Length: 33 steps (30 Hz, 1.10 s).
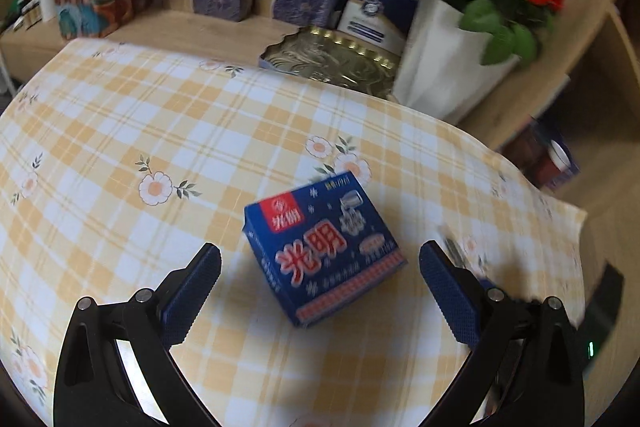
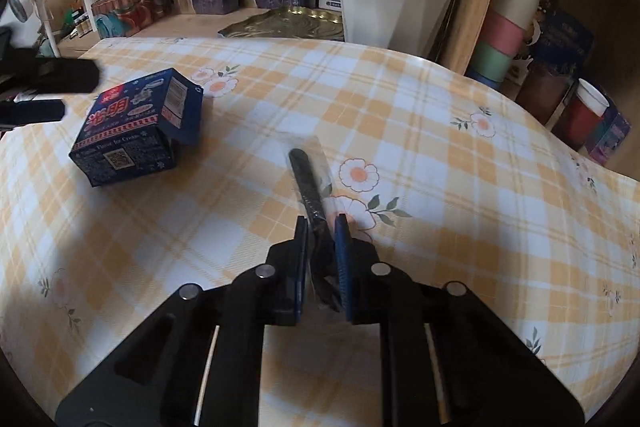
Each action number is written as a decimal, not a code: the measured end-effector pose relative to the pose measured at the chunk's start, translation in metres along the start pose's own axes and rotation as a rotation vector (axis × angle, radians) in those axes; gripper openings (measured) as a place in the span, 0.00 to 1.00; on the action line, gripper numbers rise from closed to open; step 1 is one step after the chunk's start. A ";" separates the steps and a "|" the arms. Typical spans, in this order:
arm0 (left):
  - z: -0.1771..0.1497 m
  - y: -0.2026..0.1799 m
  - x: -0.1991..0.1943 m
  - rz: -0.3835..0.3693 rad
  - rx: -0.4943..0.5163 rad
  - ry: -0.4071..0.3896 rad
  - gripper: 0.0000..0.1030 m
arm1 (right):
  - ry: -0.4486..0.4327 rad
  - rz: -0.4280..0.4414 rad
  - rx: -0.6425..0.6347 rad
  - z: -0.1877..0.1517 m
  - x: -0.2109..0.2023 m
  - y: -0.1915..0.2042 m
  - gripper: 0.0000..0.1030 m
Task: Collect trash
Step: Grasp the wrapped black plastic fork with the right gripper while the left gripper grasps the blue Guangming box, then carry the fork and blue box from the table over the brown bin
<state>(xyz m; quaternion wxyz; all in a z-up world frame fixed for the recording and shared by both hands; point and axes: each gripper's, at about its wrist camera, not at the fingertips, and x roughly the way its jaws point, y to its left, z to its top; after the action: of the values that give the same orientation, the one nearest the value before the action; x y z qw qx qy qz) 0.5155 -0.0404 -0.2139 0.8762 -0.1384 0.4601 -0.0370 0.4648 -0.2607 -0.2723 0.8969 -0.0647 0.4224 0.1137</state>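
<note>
1. Now, my left tongs [image 1: 320, 259] stand wide apart with the blue carton [image 1: 323, 249] lying right between and just ahead of the pads, not touched by either.
2. The carton lies flat on the desk [image 1: 120, 131], turned askew to my tongs, so one corner points back toward me; its shorter width looks to me the side to close on.
3. My right tongs [image 2: 322, 223] are clamped on a black stick in a clear wrapper [image 2: 308, 183], whose long axis runs forward and a little left from the pads, its far end near or on the cloth.
4. In the right wrist view the carton [image 2: 136, 131] sits well off to the left, so I judge the left hand is plainly the nearer one for it.
5. The carton is glossy printed cardboard, boxy with sharp edges and a loose end flap; the wrapper is thin crinkly film; the desk wears a soft yellow check cloth with flowers.
</note>
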 end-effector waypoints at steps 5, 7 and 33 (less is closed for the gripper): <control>0.007 -0.008 0.020 0.076 -0.028 0.010 0.94 | -0.027 0.031 0.016 -0.001 -0.005 -0.004 0.07; 0.008 -0.008 0.027 0.100 -0.043 0.022 0.94 | -0.032 0.032 0.030 -0.001 -0.006 -0.006 0.06; -0.047 0.005 -0.047 -0.001 0.204 -0.074 0.81 | -0.081 0.010 0.099 -0.009 -0.022 -0.015 0.06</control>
<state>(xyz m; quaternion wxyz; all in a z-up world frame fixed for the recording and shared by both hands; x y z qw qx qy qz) 0.4501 -0.0365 -0.2036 0.9022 -0.0501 0.4210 -0.0788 0.4481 -0.2803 -0.2605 0.9149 -0.0136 0.3910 0.0994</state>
